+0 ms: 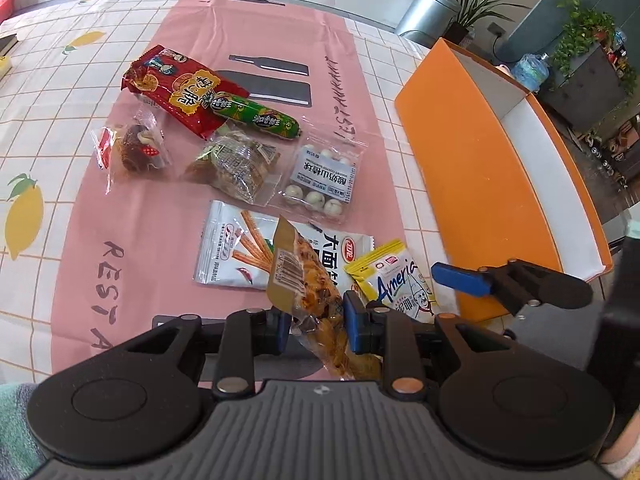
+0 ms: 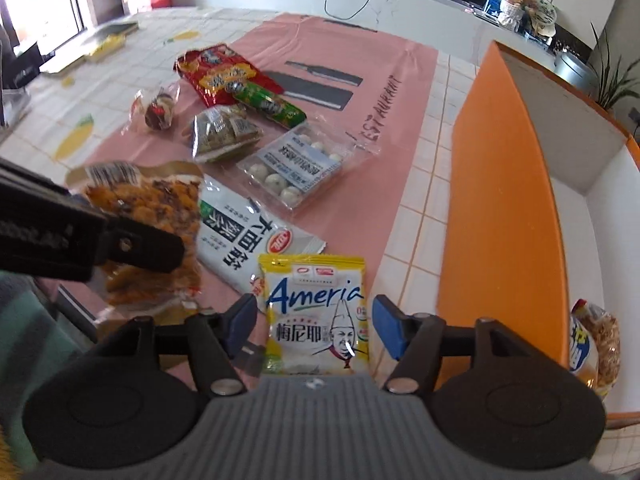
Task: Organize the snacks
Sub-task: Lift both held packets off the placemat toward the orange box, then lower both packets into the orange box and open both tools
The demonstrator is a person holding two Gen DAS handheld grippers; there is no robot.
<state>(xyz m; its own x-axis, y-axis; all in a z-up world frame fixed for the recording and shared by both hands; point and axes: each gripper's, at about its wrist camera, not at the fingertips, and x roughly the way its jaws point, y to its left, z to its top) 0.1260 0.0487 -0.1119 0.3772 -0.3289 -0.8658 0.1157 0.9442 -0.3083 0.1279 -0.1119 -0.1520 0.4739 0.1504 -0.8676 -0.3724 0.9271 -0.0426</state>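
My left gripper (image 1: 316, 326) is shut on a clear and gold snack packet (image 1: 308, 280) of orange-brown pieces and holds it above the pink mat; it also shows in the right wrist view (image 2: 148, 216). My right gripper (image 2: 316, 320) is open around a yellow and white Ameria packet (image 2: 316, 312) lying on the mat; the jaws stand apart on either side of it. The Ameria packet also shows in the left wrist view (image 1: 396, 280), with the right gripper (image 1: 460, 280) beside it. An orange box (image 2: 504, 200) stands to the right.
On the pink mat (image 1: 160, 208) lie a white spicy-strip packet (image 1: 240, 248), a clear packet of white balls (image 1: 324, 176), a clear cake packet (image 1: 236, 164), a green sausage (image 1: 260, 114), a red packet (image 1: 180, 88) and a small candy bag (image 1: 136, 148). A yellow snack bag (image 2: 596, 348) sits inside the box.
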